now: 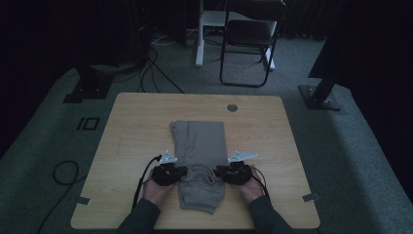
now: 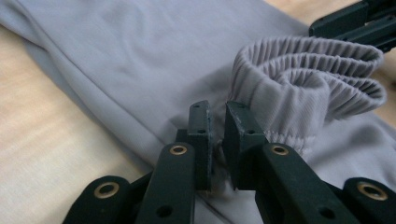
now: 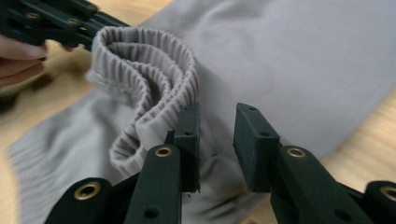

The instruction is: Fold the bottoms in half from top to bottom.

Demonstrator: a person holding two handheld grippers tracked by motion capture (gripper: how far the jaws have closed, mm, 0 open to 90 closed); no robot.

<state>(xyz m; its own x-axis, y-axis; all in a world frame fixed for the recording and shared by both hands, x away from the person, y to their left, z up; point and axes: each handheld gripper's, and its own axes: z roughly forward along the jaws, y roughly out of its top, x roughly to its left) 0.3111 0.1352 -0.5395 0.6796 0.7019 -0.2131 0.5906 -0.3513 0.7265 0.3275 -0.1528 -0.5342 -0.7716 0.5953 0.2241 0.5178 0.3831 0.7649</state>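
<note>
A folded grey garment (image 1: 199, 139) lies lengthwise on the middle of the wooden table (image 1: 131, 126). Near its front end, a ribbed elastic band (image 1: 198, 174) stands bunched up in a loop. My left gripper (image 1: 181, 171) sits at the garment's left edge, level with the band. Its jaws (image 2: 218, 109) stand a narrow gap apart over the cloth beside the ribbed band (image 2: 303, 70), pinching nothing. Opposite it, my right gripper (image 1: 219, 171) is at the right edge, with open jaws (image 3: 218, 112) just beside the ribbed band (image 3: 144, 60) and empty. The garment's near end (image 1: 202, 197) lies flat between the forearms.
A round cable hole (image 1: 232, 107) sits in the table's far side. Beyond the table stand a dark chair (image 1: 248, 39), a white desk leg (image 1: 199, 34) and black stand bases (image 1: 319, 95). Cables lie on the floor at left (image 1: 65, 170).
</note>
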